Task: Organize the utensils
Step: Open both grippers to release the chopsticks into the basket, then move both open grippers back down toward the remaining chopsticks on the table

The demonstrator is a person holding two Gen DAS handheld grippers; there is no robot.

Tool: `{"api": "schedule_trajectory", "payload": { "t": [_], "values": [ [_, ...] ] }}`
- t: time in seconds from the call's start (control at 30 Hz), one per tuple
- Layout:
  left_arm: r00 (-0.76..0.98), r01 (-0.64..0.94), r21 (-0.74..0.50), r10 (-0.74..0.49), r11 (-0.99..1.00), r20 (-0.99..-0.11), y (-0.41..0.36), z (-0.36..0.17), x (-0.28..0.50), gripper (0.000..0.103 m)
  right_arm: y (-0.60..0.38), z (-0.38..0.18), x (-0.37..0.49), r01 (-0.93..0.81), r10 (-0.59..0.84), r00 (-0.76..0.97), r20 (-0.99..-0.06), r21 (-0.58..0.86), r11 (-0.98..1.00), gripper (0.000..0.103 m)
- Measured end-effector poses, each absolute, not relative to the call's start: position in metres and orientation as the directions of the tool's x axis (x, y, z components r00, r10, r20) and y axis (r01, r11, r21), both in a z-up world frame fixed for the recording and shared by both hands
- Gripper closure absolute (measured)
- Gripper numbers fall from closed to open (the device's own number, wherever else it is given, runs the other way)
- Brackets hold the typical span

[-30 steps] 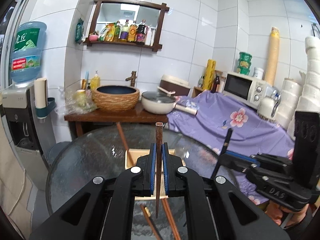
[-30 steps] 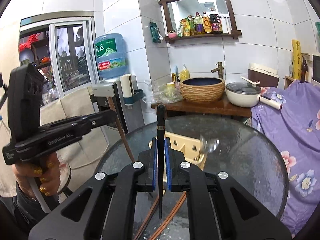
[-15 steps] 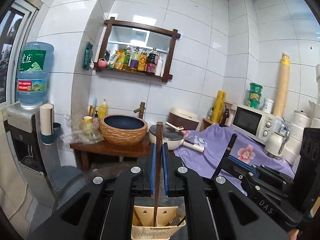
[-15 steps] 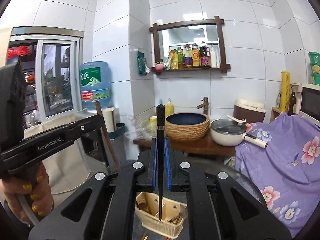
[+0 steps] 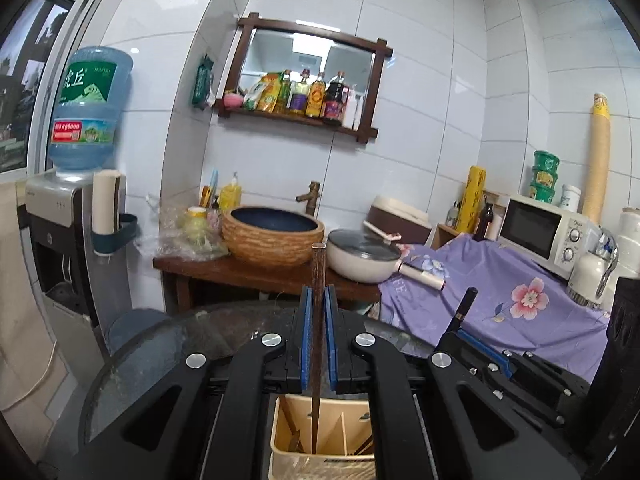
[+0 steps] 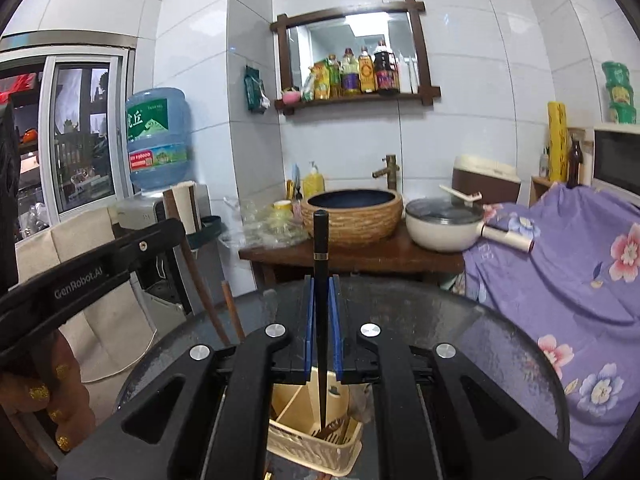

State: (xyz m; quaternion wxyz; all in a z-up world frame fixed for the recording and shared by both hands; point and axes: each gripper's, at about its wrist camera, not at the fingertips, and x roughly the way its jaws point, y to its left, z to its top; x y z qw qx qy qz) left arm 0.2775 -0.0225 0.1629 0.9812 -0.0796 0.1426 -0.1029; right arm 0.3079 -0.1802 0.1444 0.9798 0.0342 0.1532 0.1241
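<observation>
- L gripper (image 5: 319,300), black w/ blue pads, clamped tight on a thin dark-brown wooden chopstick (image 5: 317,320); stick near upright, top end above the pads, tip down inside the holder.
- Cream plastic utensil holder w/ dividers (image 5: 280,432) directly under the jaws, on a round dark glass table (image 5: 160,360); other brown sticks lie in its compartments.
- R gripper (image 5: 464,320), black, just right of L, gripping a black chopstick (image 5: 466,304) tilted up.
- Ahead, past the table: woven-look brown basin w/ blue inside (image 5: 272,236) on a wooden stand; cream lidded pan (image 5: 364,260) to its right.
- Far right: white microwave (image 5: 544,232) over purple floral cloth (image 5: 500,300).
</observation>
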Motion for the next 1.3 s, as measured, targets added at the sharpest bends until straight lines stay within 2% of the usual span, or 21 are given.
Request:
{"api": "schedule_trajectory", "payload": {
  "t": [0.4,0.7,0.73,0.8,0.83,0.87,0.9,1.03,1.13,1.3],
  "values": [
    [0.893,0.180,-0.191,-0.242,0.965,-0.379,-0.023,0.109,0.292,0.097,-0.172,0.109,0.309,-0.241,0.256,0.900,-0.352,0.086,0.967,0.095],
    [0.878,0.181,-0.180,-0.241,0.967,-0.413,-0.026,0.096,0.295,0.097,-0.173,0.109,0.305,-0.244,0.256,0.910,-0.327,0.076,0.967,0.095],
    [0.882,0.178,-0.179,-0.237,0.968,-0.408,-0.026,0.097,0.294,0.097,-0.173,0.109,0.305,-0.243,0.253,0.911,-0.325,0.073,0.967,0.093],
    [0.888,0.177,-0.173,-0.233,0.969,-0.397,-0.024,0.100,0.291,0.097,-0.174,0.111,0.304,-0.249,0.259,0.910,-0.324,0.072,0.966,0.079],
    [0.891,0.178,-0.171,-0.232,0.969,-0.390,-0.023,0.103,0.289,0.096,-0.174,0.112,0.302,-0.251,0.261,0.913,-0.315,0.073,0.965,0.062],
    [0.893,0.178,-0.169,-0.232,0.969,-0.385,-0.022,0.104,0.287,0.094,-0.175,0.114,0.297,-0.251,0.261,0.919,-0.295,0.072,0.965,0.052],
    [0.897,0.179,-0.168,-0.231,0.969,-0.377,-0.020,0.107,0.284,0.091,-0.176,0.116,0.292,-0.247,0.255,0.927,-0.274,0.065,0.967,0.051],
    [0.915,0.178,-0.186,-0.232,0.966,-0.329,-0.009,0.117,0.267,0.064,-0.175,0.125,0.275,-0.244,0.241,0.942,-0.235,0.016,0.970,0.051],
    [0.932,0.148,-0.199,-0.204,0.969,-0.300,0.003,0.122,0.250,0.045,-0.177,0.129,0.256,-0.230,0.224,0.952,-0.210,-0.006,0.973,0.045],
    [0.934,0.094,-0.212,-0.160,0.973,-0.319,0.020,0.115,0.225,0.030,-0.183,0.127,0.226,-0.237,0.237,0.946,-0.221,0.026,0.971,0.042]
  ]
}}
